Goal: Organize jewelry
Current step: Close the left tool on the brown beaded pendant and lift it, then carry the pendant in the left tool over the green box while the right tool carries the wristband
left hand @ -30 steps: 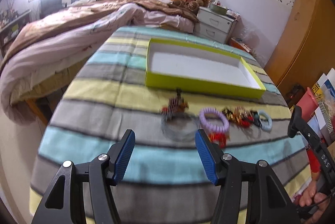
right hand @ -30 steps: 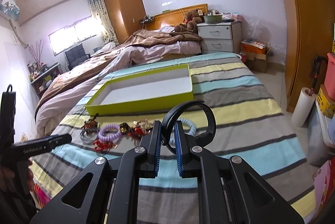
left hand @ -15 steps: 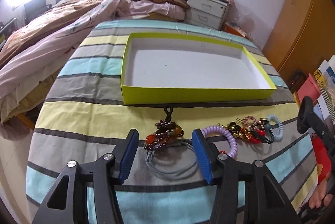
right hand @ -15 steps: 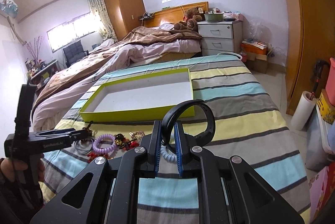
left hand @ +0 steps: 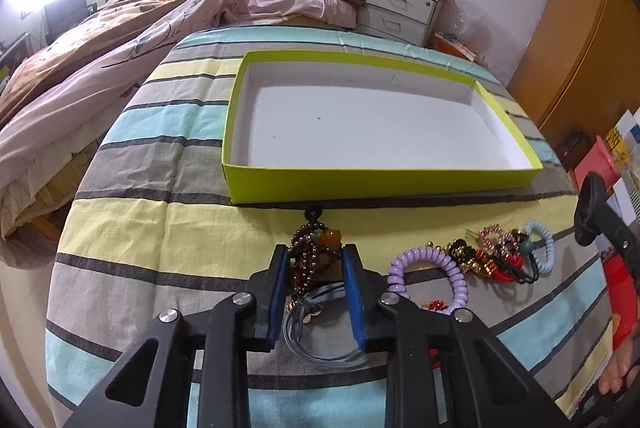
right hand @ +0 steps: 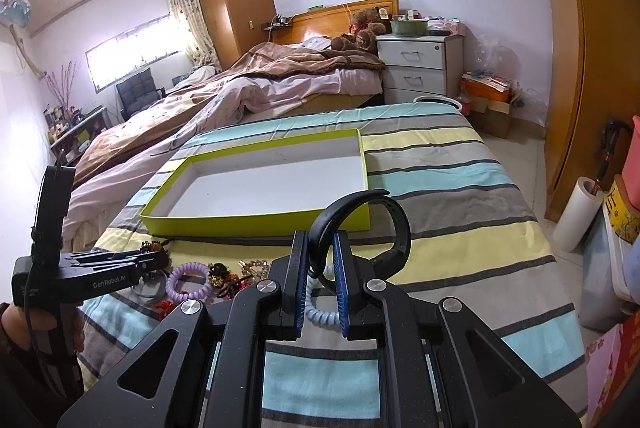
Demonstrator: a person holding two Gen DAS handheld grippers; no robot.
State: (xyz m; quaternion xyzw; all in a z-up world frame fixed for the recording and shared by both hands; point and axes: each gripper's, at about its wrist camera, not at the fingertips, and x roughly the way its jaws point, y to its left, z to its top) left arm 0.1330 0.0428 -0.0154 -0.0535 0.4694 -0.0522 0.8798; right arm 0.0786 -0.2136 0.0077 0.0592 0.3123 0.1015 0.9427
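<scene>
Here, on a striped bedspread (left hand: pixel 132 228): left gripper (left hand: pixel 314 268) lowered over a dark beaded bracelet (left hand: pixel 316 248), blue pads either side of the beads with the jaws narrowed around them, contact not clear. Just behind, an empty lime-green box (left hand: pixel 372 180). To the right, a lilac coil hair tie (left hand: pixel 430 278), a tangle of red and gold trinkets (left hand: pixel 488 260) and a pale blue coil tie (left hand: pixel 540 246). Right gripper (right hand: pixel 322 264) raised above the bedspread, clamped on a black wristband (right hand: pixel 394 228) looping up before the box (right hand: pixel 256 224).
</scene>
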